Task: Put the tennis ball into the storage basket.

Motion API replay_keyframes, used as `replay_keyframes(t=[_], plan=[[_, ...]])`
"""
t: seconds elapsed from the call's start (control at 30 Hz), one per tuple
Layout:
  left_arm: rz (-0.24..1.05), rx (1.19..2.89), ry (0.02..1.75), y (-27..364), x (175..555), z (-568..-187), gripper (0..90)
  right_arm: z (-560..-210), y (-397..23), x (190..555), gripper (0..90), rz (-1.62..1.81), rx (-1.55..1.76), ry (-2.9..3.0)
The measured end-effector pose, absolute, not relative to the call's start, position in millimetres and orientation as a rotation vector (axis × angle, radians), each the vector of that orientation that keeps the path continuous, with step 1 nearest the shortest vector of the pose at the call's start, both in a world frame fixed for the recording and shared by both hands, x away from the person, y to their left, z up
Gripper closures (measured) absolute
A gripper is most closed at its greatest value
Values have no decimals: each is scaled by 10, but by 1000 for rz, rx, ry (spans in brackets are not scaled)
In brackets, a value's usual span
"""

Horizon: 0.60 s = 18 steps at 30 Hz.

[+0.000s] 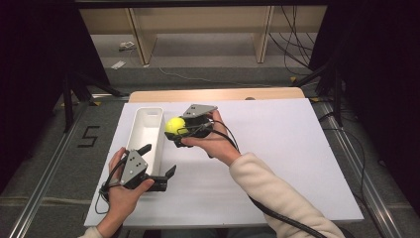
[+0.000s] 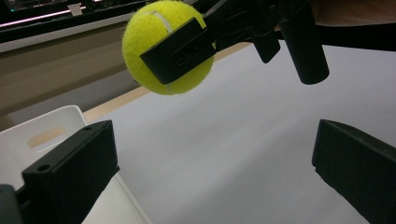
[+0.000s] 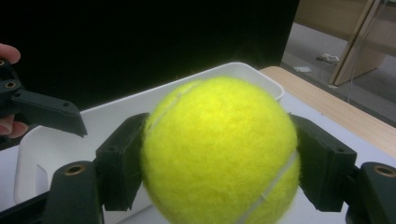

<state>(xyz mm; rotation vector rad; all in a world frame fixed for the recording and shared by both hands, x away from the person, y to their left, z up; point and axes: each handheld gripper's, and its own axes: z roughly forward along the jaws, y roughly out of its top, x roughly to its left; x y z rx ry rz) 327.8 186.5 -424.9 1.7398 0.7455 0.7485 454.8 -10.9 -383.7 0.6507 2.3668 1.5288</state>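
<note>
A yellow tennis ball is held in the air by my right gripper, which is shut on it just right of the long white bin, near the bin's far end. In the right gripper view the ball sits squeezed between both black jaws, with the bin behind it. My left gripper stands open at the bin's near end, one jaw over the bin, nothing between its fingers. From the left gripper view the ball hangs above and ahead.
The bin looks empty inside. A large white board covers the table, bare to the right of the hands. A wooden table edge runs along the far side. Dark stands and cables flank the table.
</note>
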Motion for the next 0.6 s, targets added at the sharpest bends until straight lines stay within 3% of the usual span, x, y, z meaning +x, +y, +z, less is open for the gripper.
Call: replay_keyframes(t=[0.6], plan=[[740,1737,743,1865,3278,-4248,0,-3813,-37,4569,273,1530,635,2364]])
